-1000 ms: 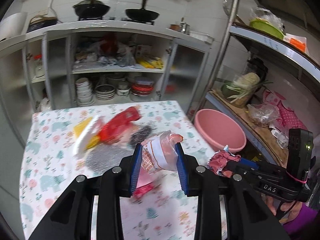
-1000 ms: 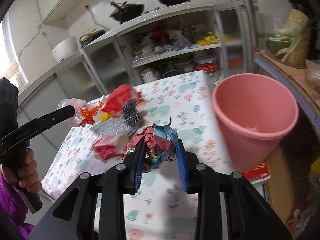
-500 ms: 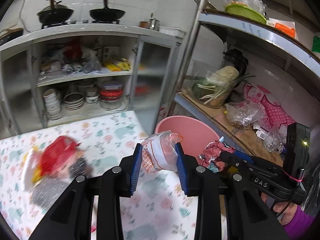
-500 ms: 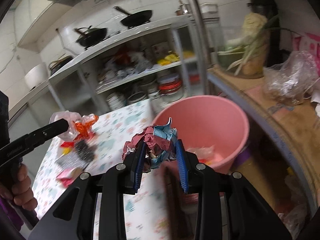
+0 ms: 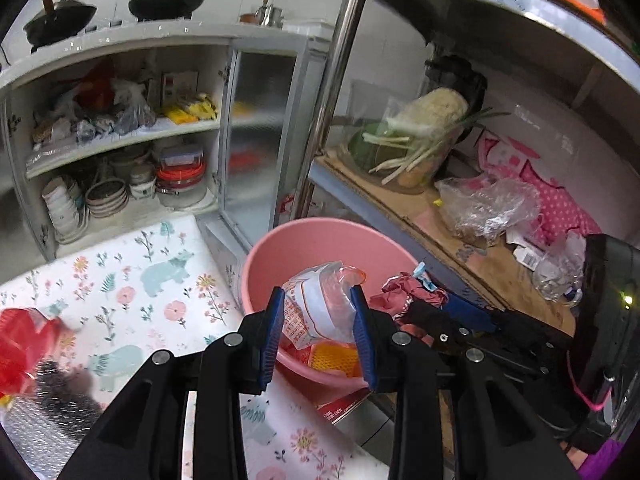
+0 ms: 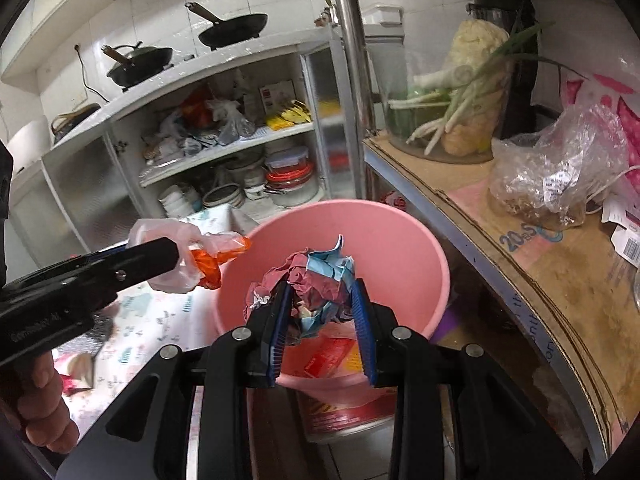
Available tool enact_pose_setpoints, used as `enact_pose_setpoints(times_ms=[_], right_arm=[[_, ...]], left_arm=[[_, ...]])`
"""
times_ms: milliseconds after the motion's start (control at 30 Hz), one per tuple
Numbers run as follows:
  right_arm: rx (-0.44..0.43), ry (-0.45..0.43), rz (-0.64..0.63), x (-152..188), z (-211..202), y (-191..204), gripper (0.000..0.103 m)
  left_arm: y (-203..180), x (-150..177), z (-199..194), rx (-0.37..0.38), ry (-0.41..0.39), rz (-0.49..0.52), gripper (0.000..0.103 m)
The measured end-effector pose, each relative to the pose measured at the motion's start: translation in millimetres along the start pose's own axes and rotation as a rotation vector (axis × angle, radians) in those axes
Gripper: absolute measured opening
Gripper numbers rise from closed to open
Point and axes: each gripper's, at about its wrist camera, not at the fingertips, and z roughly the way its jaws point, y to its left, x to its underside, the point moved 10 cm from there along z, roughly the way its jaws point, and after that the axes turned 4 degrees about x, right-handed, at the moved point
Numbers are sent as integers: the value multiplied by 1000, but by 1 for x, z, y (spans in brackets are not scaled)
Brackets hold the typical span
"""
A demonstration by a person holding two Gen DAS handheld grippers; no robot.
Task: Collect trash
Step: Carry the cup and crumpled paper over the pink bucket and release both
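Grippers tilt down over pink bucket: left gripper clamps plastic wrapper, right gripper crumpled paper.

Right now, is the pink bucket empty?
No, the right wrist view shows red and orange wrappers lying at the bottom of the pink bucket.

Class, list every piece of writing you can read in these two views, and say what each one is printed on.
"20" then unclear letters: on the cardboard sheet lining the shelf.
Barcode label at the right edge: digits too small.
White lettering on the left claw: blurred.
Red print on the plastic wrapper: too small.
Label on the clear bag: unreadable.
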Motion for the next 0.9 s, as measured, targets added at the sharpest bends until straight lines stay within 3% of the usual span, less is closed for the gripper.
enact_pose_setpoints(times_ms=[467, 900], right_arm=[[24, 39, 1, 6, 29, -7, 35], [31, 30, -16, 5, 22, -10, 37]], left_arm=[[16, 16, 46, -32, 72, -30, 37], [7, 14, 30, -14, 64, -36, 49]])
